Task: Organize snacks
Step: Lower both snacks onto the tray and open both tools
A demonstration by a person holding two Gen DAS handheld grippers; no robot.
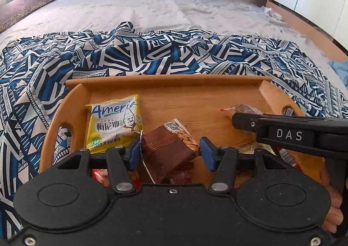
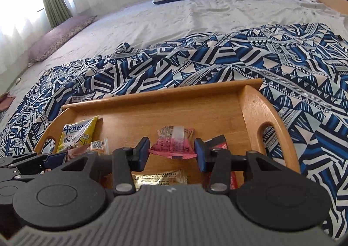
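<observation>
Daylight through pale curtains falls on a bed point(image 1: 152, 13) with a grey sheet, striped and pink pillows at its far end, and a blue-and-white patterned cloth point(image 1: 184, 54) spread across the near part. On that cloth sits a wooden tray point(image 1: 174, 81) with raised walls and cut-out handles.

Left hand-held gripper point(image 1: 170, 153) hangs over the near left part of the tray, its jaws partly open. A brown snack bar point(image 1: 169, 150) with a peanut picture and a square code on its wrapper stands tilted between the blue pads; whether the pads press on it I cannot tell. Just beyond it to the left, a yellow snack packet point(image 1: 114, 124) lies flat on the tray floor. Red wrappers show under the gripper body, too hidden to make out.

Right hand-held gripper point(image 2: 171, 154) hovers over the right part of the tray, jaws likewise partly open. A pink snack packet point(image 2: 174, 142) lies on the tray floor just ahead of and between its pads, apparently below them and ungripped. A gold snack bar point(image 2: 161, 178) lies crosswise nearer, beneath the jaws. A dark packet point(image 2: 217, 140) pokes out beside the right pad.
</observation>
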